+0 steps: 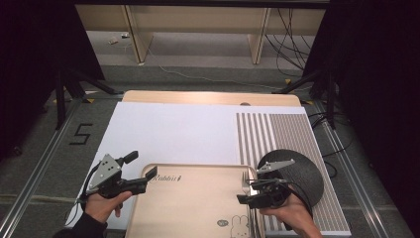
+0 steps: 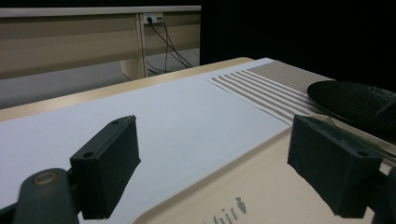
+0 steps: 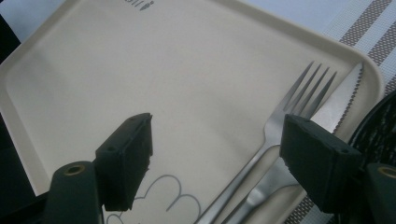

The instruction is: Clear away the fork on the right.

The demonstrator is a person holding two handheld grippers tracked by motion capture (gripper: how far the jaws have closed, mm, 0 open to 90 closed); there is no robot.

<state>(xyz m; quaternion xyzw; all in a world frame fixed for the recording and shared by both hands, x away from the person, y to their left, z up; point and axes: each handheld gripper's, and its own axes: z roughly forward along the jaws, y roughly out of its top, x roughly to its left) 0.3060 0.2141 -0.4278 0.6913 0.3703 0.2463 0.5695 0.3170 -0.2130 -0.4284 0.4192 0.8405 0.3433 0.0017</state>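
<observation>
two utensils [image 3: 261, 154] lengthwise, tips away

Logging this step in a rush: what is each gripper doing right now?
Left gripper: open, holding nothing, fingers at the tray's left corner.
Right gripper: open, holding nothing, above the fork and knife lying on the tray.
</observation>
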